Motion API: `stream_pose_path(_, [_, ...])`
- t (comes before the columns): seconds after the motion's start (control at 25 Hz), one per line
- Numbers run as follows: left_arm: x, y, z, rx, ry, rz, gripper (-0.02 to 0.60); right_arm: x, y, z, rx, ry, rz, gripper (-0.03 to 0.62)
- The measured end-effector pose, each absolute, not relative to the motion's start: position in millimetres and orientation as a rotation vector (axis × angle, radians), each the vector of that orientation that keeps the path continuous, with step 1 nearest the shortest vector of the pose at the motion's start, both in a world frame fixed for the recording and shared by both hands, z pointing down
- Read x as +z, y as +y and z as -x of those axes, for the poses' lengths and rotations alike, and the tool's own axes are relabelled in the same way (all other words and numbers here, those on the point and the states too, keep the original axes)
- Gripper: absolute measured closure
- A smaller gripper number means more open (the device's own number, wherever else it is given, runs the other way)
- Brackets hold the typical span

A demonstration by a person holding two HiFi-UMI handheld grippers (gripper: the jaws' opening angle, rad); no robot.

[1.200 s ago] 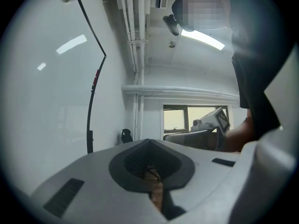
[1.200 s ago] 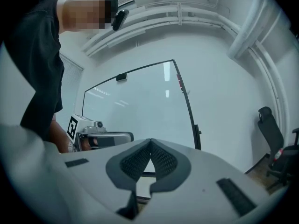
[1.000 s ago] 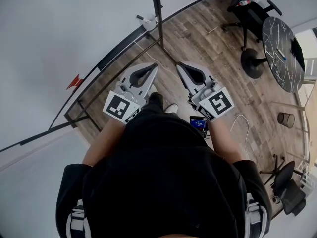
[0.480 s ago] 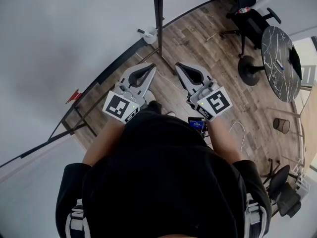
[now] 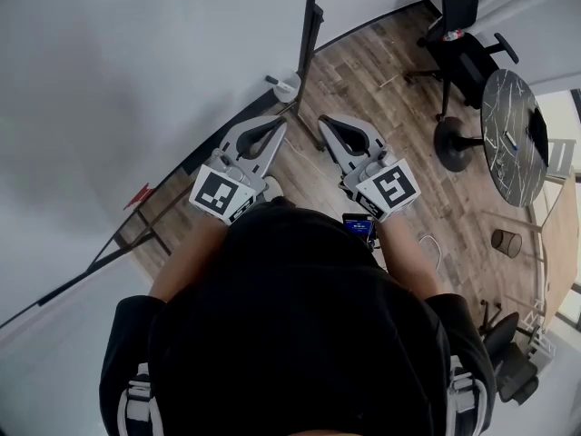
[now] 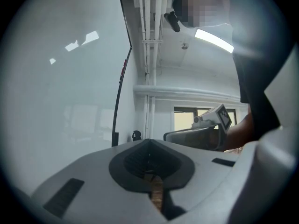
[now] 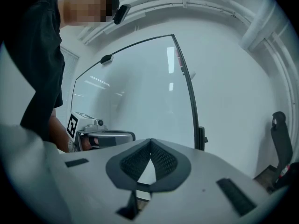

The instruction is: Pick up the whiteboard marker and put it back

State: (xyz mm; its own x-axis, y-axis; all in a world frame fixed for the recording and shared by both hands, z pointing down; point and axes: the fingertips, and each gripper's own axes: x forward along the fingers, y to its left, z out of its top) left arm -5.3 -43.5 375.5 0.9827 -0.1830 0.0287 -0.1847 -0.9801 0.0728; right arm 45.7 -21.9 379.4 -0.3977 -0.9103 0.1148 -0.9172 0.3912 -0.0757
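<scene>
wood floor [image 5: 381,71] below a whiteboard [image 7: 140,87]; left gripper [image 5: 283,123] and right gripper [image 5: 323,120] jaws pressed together.

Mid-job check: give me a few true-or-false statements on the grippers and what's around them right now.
The right gripper is shut and empty. True.
The left gripper holds a whiteboard marker. False: its jaws are together with nothing between them.
A round dark table stands at the person's right. True.
Both grippers point at that table. False: they point toward the whiteboard.
</scene>
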Motion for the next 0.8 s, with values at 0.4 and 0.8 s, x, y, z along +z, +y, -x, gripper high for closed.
stream_pose_path(0.4, [380.9, -95.9, 0.8, 0.033, -0.228, -3.05, 0.578, 391.9, -87.0, -37.5, 0.199, -2.546, -1.644, 0.594])
stream_pose_path(0.8, [392.7, -121.1, -23.8, 0.079, -0.381, -3.023, 0.578, 405.1, -120.5, -65.8, 0.22, -2.638, -1.492, 0.594])
